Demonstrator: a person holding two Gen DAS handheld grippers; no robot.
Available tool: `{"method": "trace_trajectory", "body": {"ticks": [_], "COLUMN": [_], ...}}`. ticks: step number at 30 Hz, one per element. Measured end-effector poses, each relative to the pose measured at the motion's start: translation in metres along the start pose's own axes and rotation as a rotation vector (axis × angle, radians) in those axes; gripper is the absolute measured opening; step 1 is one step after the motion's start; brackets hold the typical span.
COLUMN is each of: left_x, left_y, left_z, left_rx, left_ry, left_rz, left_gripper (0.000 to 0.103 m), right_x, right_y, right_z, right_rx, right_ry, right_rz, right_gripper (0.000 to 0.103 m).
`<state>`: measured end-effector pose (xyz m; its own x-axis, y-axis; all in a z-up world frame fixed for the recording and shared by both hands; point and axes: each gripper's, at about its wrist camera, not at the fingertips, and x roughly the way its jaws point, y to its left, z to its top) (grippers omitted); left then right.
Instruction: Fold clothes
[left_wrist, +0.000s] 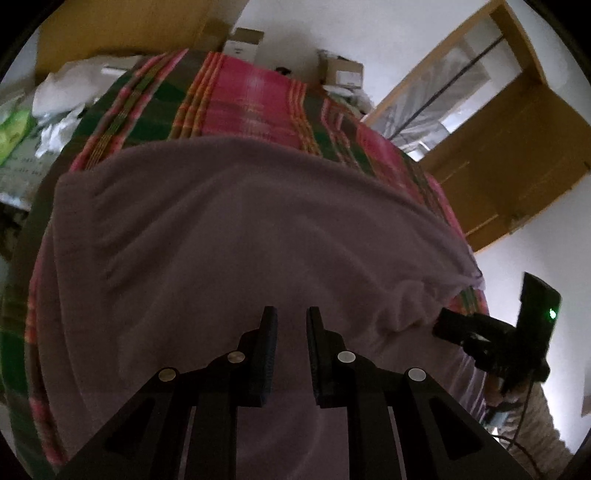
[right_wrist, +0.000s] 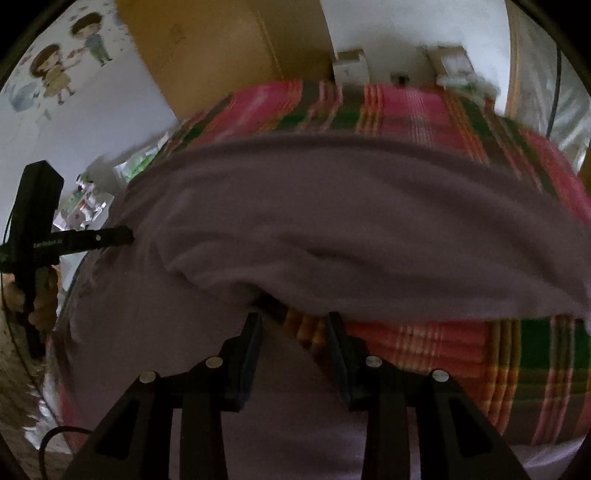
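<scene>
My black left gripper (left_wrist: 291, 314) and black right gripper (right_wrist: 293, 317) both hang released, jaws apart, above the mauve soft-knit garment (left_wrist: 229, 236) spread over the pink-and-green plaid bed (left_wrist: 255, 92), reaching its near edge.

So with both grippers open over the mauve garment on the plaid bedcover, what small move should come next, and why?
Probably lower the right gripper onto the mauve garment edge just ahead of it and close. Its jaws stand apart and empty there, over plaid bedcover. The left gripper, also open, sits above flat cloth.
</scene>
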<state>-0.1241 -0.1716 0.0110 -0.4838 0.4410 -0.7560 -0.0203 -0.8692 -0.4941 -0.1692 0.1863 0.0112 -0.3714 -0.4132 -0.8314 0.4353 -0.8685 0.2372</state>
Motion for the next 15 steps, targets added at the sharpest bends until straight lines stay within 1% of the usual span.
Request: {"method": "trace_trajectory", "body": {"ticks": [3,5,6,7,8,9,13,15], "left_x": [0.000,0.002,0.003,0.004,0.004,0.004,0.003,0.003], "left_y": [0.001,0.001,0.002,0.002,0.002,0.003,0.005,0.007], "left_z": [0.000,-0.001,-0.002,-0.002,-0.002,-0.003,-0.003,-0.003], "left_rx": [-0.013,-0.019,-0.023,-0.026,-0.027,-0.028,-0.031,-0.033], "left_ry": [-0.004,-0.002,-0.001,0.000,0.002,0.003,0.001,0.000], "left_rz": [-0.001,0.000,0.000,0.001,0.002,0.002,0.004,0.007], "left_gripper": [0.016,0.016,0.016,0.016,0.016,0.016,0.016,0.016], "right_x": [0.007,0.010,0.011,0.012,0.012,0.012,0.002,-0.007], "right_y": [0.010,0.018,0.022,0.027,0.030,0.033,0.034,0.037], "right_z": [0.005,0.006,0.005,0.004,0.002,-0.001,-0.008,-0.014], "right_rx": [-0.037,-0.079,-0.095,-0.109,-0.120,-0.131,-0.121,-0.135], "right_ry": [0.007,0.000,-0.004,-0.007,-0.007,-0.004,-0.004,-0.012], "right_rz": [0.021,-0.004,-0.007,-0.008,-0.004,0.003,0.087,0.135], "right_gripper": [0.038,0.038,0.035,0.030,0.012,0.006,0.005,0.005]}}
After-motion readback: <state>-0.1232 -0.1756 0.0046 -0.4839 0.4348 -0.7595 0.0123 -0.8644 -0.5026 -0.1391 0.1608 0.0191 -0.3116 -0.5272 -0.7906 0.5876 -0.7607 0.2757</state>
